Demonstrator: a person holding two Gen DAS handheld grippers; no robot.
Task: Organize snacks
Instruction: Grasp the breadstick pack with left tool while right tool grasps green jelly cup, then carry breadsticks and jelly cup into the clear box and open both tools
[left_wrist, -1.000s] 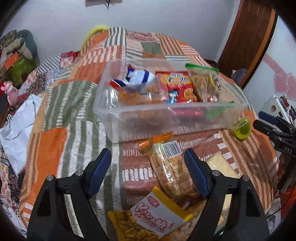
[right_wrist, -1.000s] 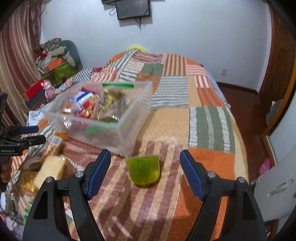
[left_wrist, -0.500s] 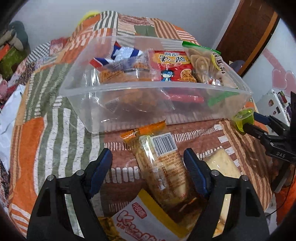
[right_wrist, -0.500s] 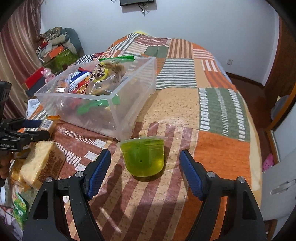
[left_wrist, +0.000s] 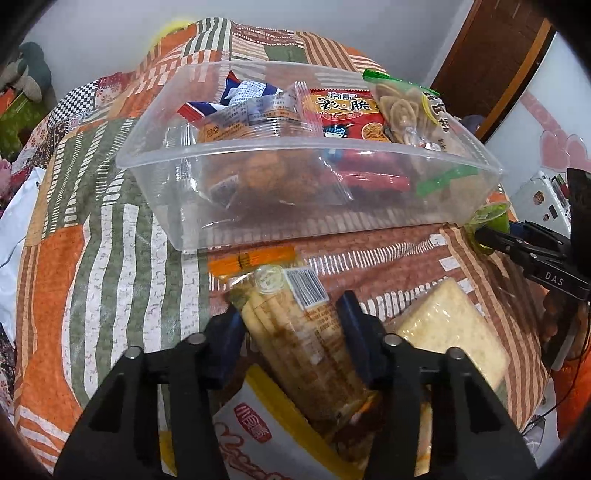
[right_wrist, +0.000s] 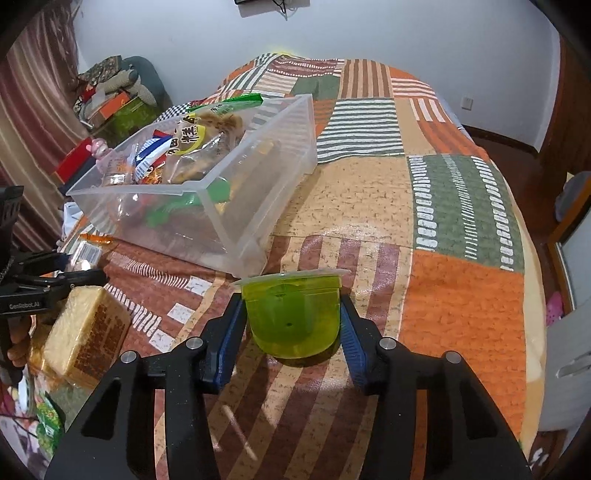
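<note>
A clear plastic bin (left_wrist: 369, 206) (right_wrist: 258, 206) on the patchwork bedspread holds several snack packs. My left gripper (left_wrist: 291, 321) is shut on a clear biscuit-stick pack (left_wrist: 295, 325) with an orange end, lying just in front of the bin. My right gripper (right_wrist: 291, 317) is shut on a green jelly cup (right_wrist: 293, 314) that stands on the bedspread near the bin's corner. The cup also shows in the left wrist view (left_wrist: 491, 221), with the right gripper's fingers (left_wrist: 517, 243) around it.
A wrapped cake slice (left_wrist: 450, 328) (right_wrist: 85, 332) lies between the grippers. A white and yellow snack bag (left_wrist: 258, 435) lies under my left gripper. Bare bedspread (right_wrist: 443, 221) stretches to the right of the bin. Boxes and toys (right_wrist: 110, 99) sit beyond the bed's left side.
Both grippers moved forward and closed: the left on the biscuit-stick pack, the right on the green jelly cup. Half a second ago both were open.
</note>
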